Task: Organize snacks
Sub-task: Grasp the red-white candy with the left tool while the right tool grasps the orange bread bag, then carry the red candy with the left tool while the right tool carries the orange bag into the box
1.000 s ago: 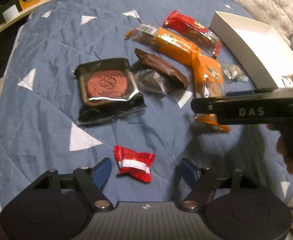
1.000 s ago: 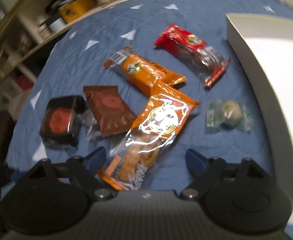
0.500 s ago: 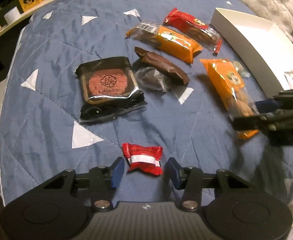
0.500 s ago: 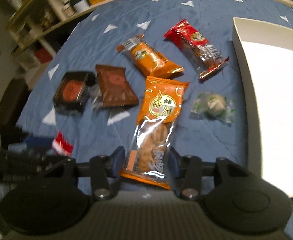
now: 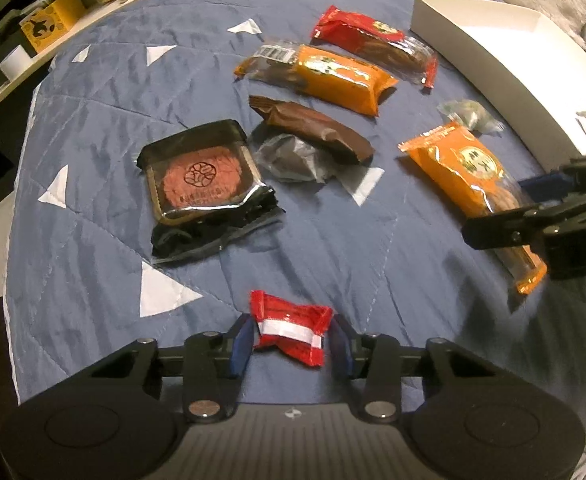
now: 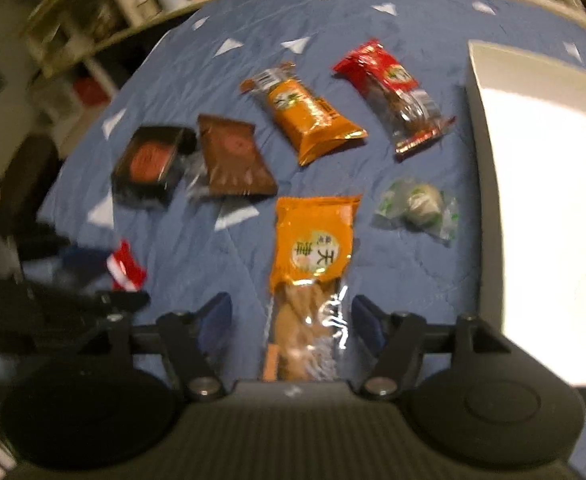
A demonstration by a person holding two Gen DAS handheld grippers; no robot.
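Note:
My left gripper [image 5: 291, 340] is shut on a small red candy packet with a white stripe [image 5: 291, 330], low over the blue quilt. My right gripper [image 6: 289, 320] is open around the lower end of an orange twisted-snack packet [image 6: 313, 256], the fingers a little apart from it; the packet also shows in the left wrist view [image 5: 469, 176]. A white box [image 6: 533, 184] lies at the right, also in the left wrist view [image 5: 493, 36]. The right wrist view is blurred.
On the quilt [image 5: 93, 100] lie a black mooncake tray packet [image 5: 201, 176], a brown packet [image 5: 313, 128], another orange packet [image 5: 333, 72], a red packet [image 5: 373, 40] and a small green-white sweet [image 6: 421, 208]. Shelves with jars stand at the far left.
My left gripper's fingers have closed onto the red candy packet. My right gripper has moved over the orange packet's lower end, and the packet now lies straighter between its fingers.

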